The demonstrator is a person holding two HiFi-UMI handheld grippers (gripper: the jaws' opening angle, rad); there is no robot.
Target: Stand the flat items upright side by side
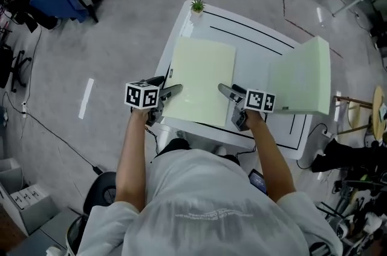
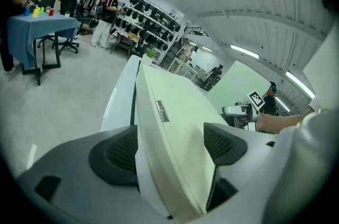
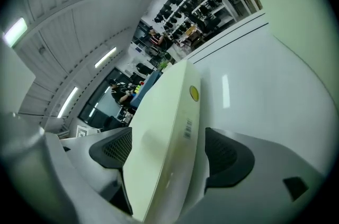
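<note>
White table (image 1: 254, 37) w/ black lines, small potted plant (image 1: 197, 5) at the far edge. Pale green flat box (image 1: 202, 79) lies flat mid-table — a second box (image 1: 302, 76), same colour, stands upright to its right, apart. Left gripper (image 1: 172, 91) straddles the flat box's near-left edge, right gripper (image 1: 227, 91) its near-right edge — both sets of jaws spread wide, box between the pads, not clamped.

right gripper (image 3: 168, 151) jaws stood apart, pale green flat panel (image 3: 159, 127) edge-on between them, clear gap at the right-hand pad (image 3: 225, 157), 1 yellow round sticker (image 3: 194, 93) and barcode label (image 3: 188, 129) on its edge, white table (image 3: 265, 96) beneath
</note>
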